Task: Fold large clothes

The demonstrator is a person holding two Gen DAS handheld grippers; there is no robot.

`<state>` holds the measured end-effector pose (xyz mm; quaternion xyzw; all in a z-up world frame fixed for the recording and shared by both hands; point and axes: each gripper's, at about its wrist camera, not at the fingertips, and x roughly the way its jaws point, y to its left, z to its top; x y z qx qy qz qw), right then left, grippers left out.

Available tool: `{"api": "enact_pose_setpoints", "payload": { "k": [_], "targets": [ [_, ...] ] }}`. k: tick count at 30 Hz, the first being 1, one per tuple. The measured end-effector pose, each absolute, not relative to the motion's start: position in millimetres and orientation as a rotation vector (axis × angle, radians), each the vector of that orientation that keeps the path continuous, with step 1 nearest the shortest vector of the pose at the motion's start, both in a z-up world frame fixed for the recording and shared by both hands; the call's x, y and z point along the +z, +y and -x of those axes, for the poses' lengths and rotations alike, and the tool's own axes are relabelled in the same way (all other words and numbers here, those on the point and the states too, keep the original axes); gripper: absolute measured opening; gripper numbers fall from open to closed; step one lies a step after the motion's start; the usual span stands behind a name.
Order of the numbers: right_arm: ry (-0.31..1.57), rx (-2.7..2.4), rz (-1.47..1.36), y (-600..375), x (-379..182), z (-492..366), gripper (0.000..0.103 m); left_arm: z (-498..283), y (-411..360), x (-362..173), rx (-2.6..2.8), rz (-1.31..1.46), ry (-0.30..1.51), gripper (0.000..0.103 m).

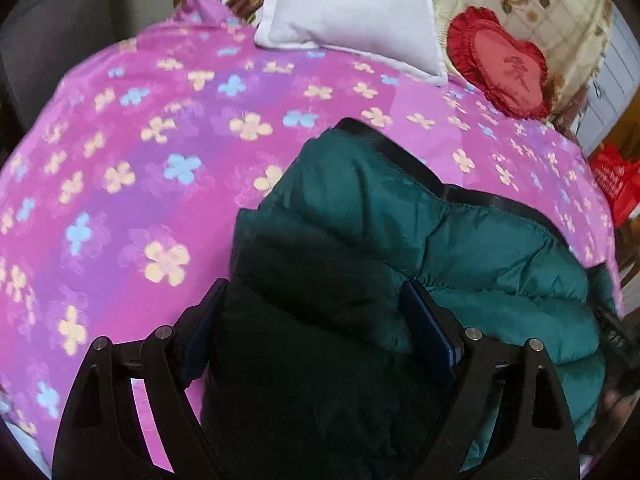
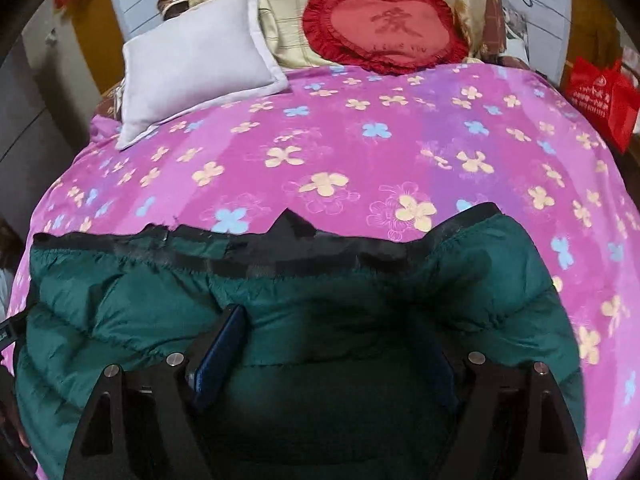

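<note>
A dark green puffer jacket (image 1: 460, 248) with a black band along its far edge lies bunched on the pink flowered bedcover (image 1: 160, 160). My left gripper (image 1: 314, 292) stands open over the jacket's left end, and a shadowed fold of it fills the gap between the fingers (image 1: 200, 332). In the right wrist view the jacket (image 2: 120, 300) spreads across the near part of the bedcover (image 2: 360, 152). My right gripper (image 2: 332, 320) is open above the jacket's right half, its blue-padded fingers (image 2: 220, 348) wide apart with padded fabric between them.
At the head of the bed lie a white pillow (image 2: 192, 64), a red heart-shaped cushion (image 2: 384, 28) and a cream floral quilt (image 2: 280, 8). A red bag (image 2: 600, 96) stands beside the bed on the right. The bedcover's left side drops off towards a grey surface (image 1: 60, 40).
</note>
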<state>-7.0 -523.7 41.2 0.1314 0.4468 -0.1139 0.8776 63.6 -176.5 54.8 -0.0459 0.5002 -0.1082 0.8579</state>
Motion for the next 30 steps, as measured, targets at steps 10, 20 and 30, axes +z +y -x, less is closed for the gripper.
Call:
{"api": "enact_pose_setpoints", "payload": {
  "k": [10, 20, 30],
  "targets": [
    [0.785, -0.144, -0.210, -467, 104, 26, 0.080, -59, -180, 55, -0.218, 0.087, 1.031, 0.088],
    [0.962, -0.035, -0.104, -392, 54, -41, 0.080, -61, -185, 54, -0.210, 0.055, 1.026, 0.088],
    [0.922, -0.004, -0.176, -415, 67, -21, 0.082, -62, -184, 58, -0.213, 0.049, 1.015, 0.089]
  ]
}}
